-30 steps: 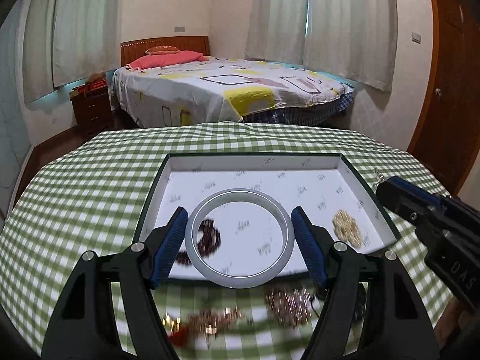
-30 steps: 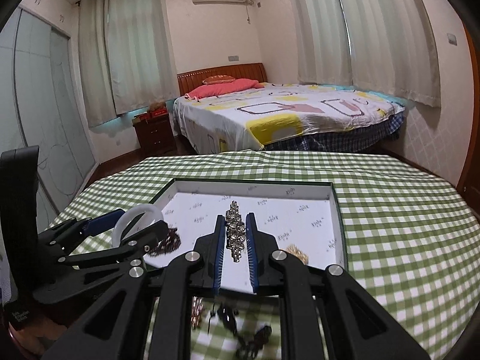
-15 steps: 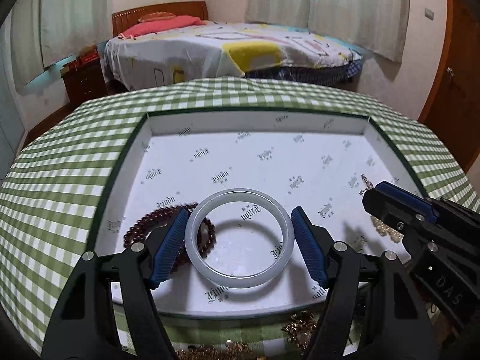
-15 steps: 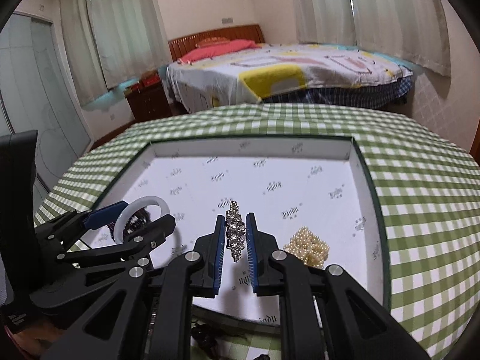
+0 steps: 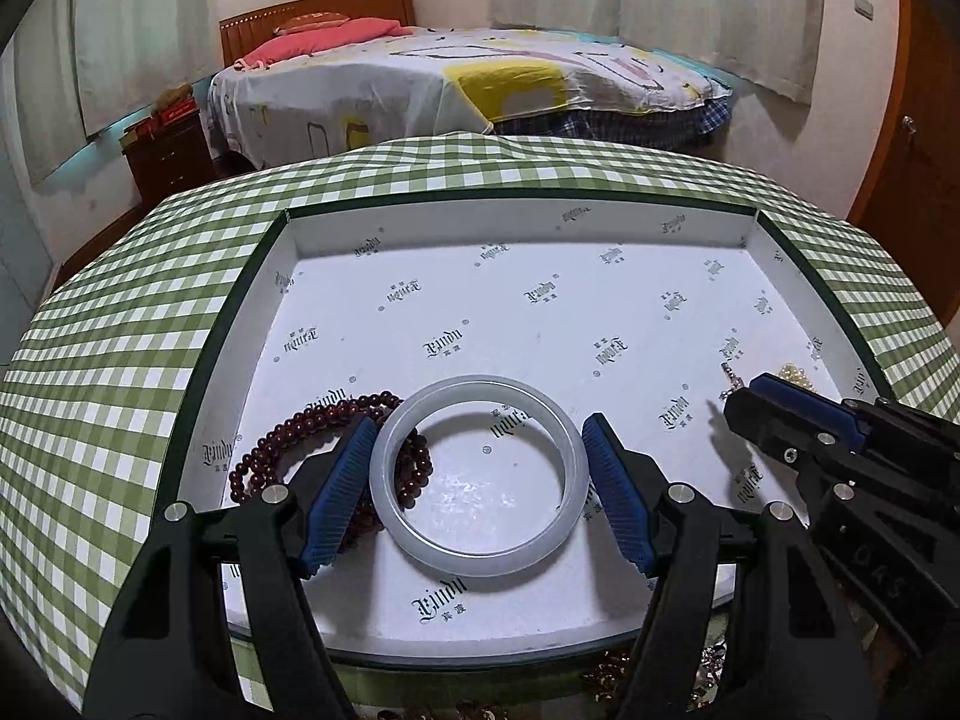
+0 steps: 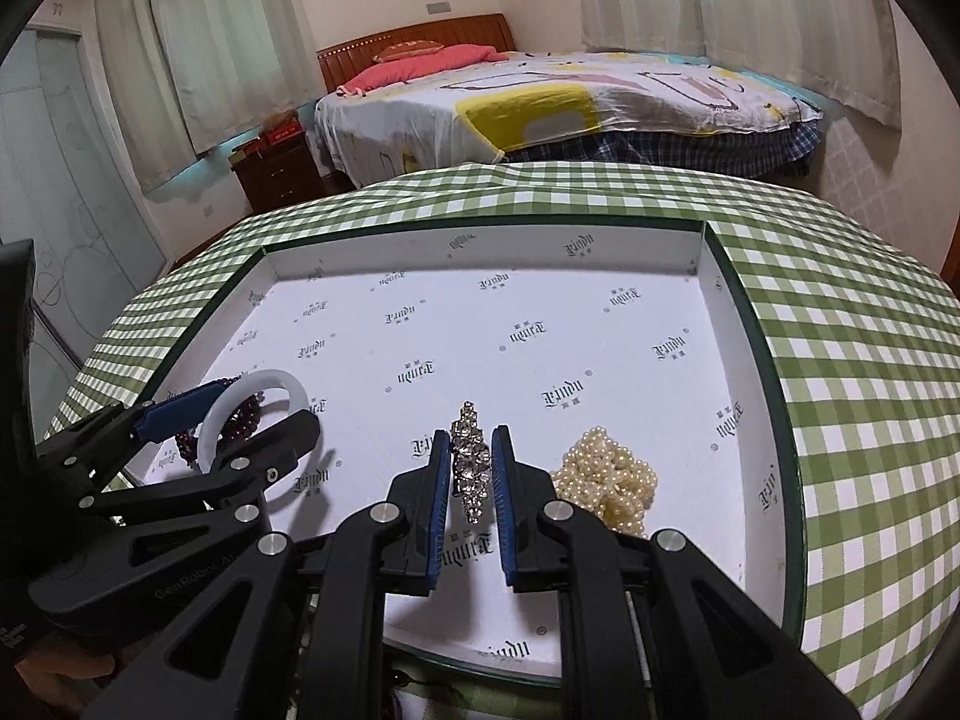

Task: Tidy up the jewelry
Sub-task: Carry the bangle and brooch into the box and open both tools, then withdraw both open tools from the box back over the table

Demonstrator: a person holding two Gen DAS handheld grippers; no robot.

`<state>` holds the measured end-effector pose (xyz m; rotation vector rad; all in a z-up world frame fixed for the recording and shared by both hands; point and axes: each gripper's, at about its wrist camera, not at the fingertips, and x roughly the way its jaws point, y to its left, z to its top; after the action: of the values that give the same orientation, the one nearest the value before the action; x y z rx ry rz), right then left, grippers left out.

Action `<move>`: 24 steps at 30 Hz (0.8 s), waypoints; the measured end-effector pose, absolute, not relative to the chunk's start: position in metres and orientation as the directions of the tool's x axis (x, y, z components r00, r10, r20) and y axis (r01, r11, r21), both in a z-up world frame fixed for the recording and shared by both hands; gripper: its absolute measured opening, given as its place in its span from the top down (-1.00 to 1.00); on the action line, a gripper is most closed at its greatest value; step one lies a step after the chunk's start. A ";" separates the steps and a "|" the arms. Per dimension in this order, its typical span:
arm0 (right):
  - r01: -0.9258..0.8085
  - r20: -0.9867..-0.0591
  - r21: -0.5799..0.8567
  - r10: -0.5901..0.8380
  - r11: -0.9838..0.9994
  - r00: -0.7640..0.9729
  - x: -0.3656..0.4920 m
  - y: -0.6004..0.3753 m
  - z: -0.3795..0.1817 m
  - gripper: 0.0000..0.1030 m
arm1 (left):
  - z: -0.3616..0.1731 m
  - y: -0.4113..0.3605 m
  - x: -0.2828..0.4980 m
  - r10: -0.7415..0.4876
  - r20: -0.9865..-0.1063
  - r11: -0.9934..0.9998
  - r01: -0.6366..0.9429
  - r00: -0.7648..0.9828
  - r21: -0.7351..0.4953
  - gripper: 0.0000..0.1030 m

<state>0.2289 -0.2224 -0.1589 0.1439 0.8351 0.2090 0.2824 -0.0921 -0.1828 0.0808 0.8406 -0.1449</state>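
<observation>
Two black grippers with ribbed blue pads. The left gripper (image 5: pixel 478 492) clamps one smooth, milky-white ring bangle (image 5: pixel 478 474) over one dark-red bead strand (image 5: pixel 282 444). The right gripper (image 6: pixel 471 480) is closed on one glittering rhinestone piece (image 6: pixel 470 459), beside one heap of cream pearls (image 6: pixel 609 480), all over one shallow white printed tray (image 6: pixel 480 252) on green-checked cloth (image 6: pixel 840 360).

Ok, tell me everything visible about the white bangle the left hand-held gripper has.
The white bangle is a plain, smooth closed ring, milky and translucent, like jade or glass. The left hand-held gripper clamps it across its width, blue pads on opposite outer sides. It lies roughly flat, low over the printed white floor of the box, near the front left. Its left edge overlaps the dark red bead string; whether they touch is unclear.
</observation>
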 end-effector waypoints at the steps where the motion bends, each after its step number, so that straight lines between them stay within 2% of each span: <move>1: -0.128 -0.722 0.208 0.240 0.970 0.649 0.229 -0.222 -0.159 0.71 | -0.183 -0.092 0.283 -0.094 -0.749 0.987 0.159 0.656 0.015 -0.34; 9: -0.123 -0.727 0.213 0.241 0.969 0.642 0.231 -0.224 -0.162 0.70 | -0.183 -0.092 0.283 -0.092 -0.750 0.987 0.159 0.655 0.018 -0.35; 13: -0.120 -0.724 0.221 0.245 0.968 0.645 0.232 -0.226 -0.162 0.55 | -0.183 -0.092 0.283 -0.093 -0.747 0.986 0.163 0.659 0.021 -0.35; 24: -0.122 -0.718 0.219 0.245 0.968 0.651 0.231 -0.226 -0.161 0.53 | -0.181 -0.094 0.277 -0.103 -0.732 0.985 0.171 0.673 0.019 -0.41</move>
<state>0.2309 -0.2255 -0.1607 0.1565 0.8370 0.2096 0.2770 -0.0935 -0.1805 0.0882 0.8177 -0.1545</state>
